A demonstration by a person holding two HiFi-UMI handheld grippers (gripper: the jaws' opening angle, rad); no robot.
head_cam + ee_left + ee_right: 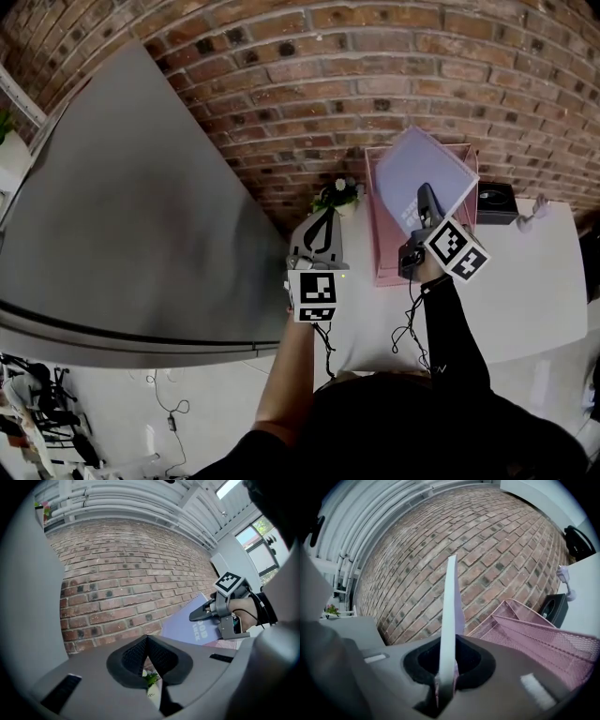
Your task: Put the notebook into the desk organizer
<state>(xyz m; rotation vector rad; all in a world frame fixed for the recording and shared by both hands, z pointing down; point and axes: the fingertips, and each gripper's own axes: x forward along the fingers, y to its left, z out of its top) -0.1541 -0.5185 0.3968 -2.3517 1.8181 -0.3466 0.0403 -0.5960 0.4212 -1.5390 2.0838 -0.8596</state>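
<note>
A lilac notebook point(422, 169) hangs tilted above the pink mesh desk organizer point(387, 248) that stands against the brick wall. My right gripper point(424, 192) is shut on the notebook's near edge. In the right gripper view the notebook point(452, 611) stands edge-on between the pads of the right gripper point(446, 674), with the organizer point(525, 632) just to its right. My left gripper point(324, 216) is level, left of the organizer, shut and holding nothing. From the left gripper point(146, 641) I see the notebook point(190, 626) and the right gripper point(202, 614) to the right.
A small potted plant point(337, 194) sits straight ahead of the left gripper, between it and the brick wall point(394, 84). A black box point(494, 202) stands right of the organizer on the white table point(534, 281). A large grey slab point(122, 206) fills the left.
</note>
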